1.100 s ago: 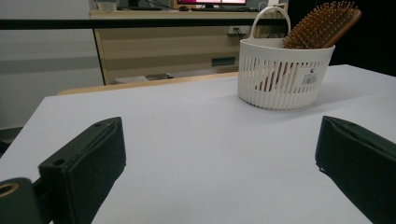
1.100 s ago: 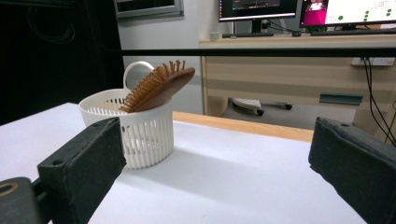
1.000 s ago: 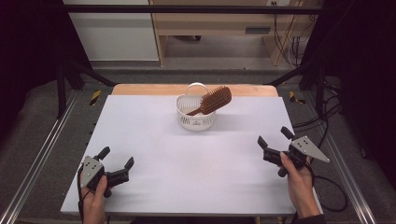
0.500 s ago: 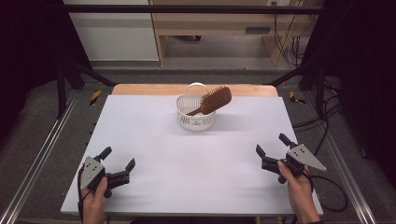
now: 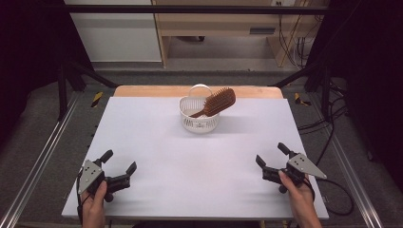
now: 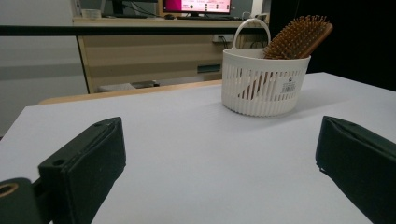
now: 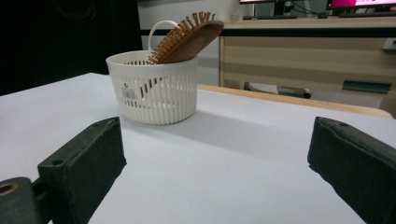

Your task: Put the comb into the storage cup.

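Hairbrush (image 5: 217, 102) unmoved; right tool (image 5: 271, 159) nearer.

Each black gripper (image 5: 119, 164) (image 5: 271, 158) carries a grey three-cornered plate and a trailing black cable.

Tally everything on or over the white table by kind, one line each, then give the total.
Round white slotted plastic basket with loop handle: 1
Brown wooden hairbrush, leaning in the basket with its head up past the rim: 1
Black hand-held gripper, left and right, both open: 2
Total: 4
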A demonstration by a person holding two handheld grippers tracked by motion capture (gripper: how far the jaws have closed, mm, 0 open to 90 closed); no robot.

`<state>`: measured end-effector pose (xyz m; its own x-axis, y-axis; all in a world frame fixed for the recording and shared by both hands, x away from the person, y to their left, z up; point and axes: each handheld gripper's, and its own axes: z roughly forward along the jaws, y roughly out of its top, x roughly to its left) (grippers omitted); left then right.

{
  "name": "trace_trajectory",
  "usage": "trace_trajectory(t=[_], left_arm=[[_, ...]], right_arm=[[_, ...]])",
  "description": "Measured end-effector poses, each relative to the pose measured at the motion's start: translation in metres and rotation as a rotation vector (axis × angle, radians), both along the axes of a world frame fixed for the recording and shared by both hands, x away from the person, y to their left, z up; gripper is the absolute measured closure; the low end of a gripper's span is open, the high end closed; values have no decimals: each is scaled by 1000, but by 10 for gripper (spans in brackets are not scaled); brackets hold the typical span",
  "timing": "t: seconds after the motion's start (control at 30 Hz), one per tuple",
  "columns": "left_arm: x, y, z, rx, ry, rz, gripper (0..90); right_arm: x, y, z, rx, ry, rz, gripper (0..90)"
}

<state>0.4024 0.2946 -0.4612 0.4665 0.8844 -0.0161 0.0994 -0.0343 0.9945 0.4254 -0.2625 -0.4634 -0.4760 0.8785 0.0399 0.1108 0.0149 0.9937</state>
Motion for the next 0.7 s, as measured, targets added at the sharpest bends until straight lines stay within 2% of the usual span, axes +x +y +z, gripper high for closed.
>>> trace_trajectory(t=[0.27,0.43,0.53,0.7], left_arm=[[-1,0,1,-14,-4,-19,16],[-2,-2,1,-13,-3,-35,15],[-1,-4,1,-11,-1,-40,16],[0,-7,1,-5,-6,-39,16]], right_arm=[[1,17,-9,-14,2,48,30],[1,33,-9,-38,-3,105,36],[3,40,-8,-22,-8,114,41],[6,41,-5,9,-23,98,51]])
